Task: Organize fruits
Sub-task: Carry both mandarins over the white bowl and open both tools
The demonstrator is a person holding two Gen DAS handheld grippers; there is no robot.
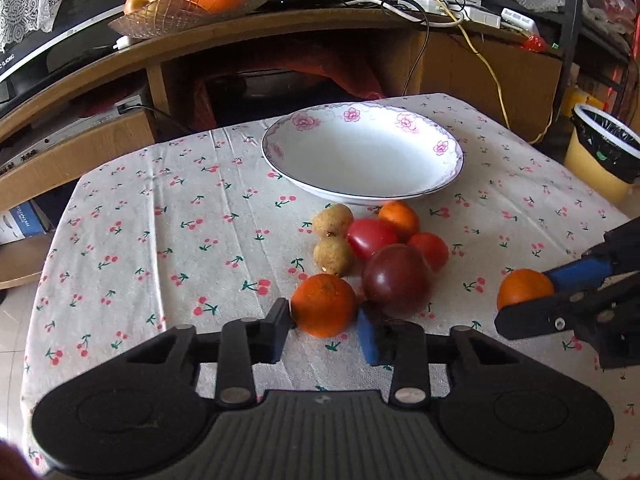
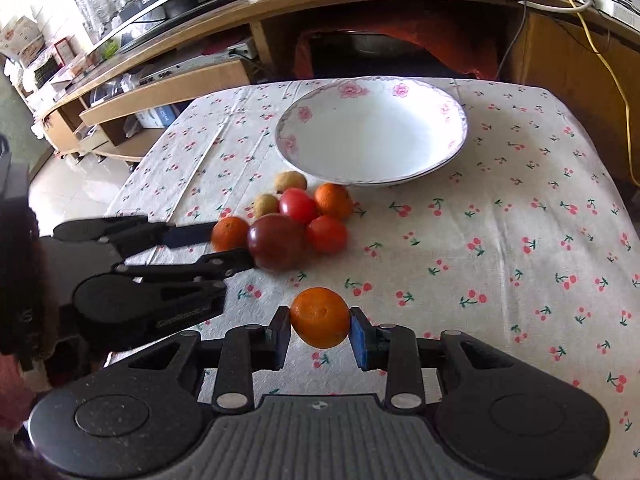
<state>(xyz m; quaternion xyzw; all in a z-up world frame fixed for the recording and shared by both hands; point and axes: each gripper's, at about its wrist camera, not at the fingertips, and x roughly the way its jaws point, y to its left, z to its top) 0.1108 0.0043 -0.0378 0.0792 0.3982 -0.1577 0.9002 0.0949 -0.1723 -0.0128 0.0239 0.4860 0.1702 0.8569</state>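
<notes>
Left wrist view, bowl [image 1: 276, 148] apparently empty, fruits beside

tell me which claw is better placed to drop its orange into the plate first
Right. The right claw already grips its orange, apparently clear of the cloth, with open cloth ahead to the plate. The left claw holds its orange beside the fruit pile.

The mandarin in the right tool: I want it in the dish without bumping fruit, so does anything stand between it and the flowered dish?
Nothing visible does. Bare tablecloth lies between the mandarin and the empty dish; the fruit cluster sits left of that line.
</notes>
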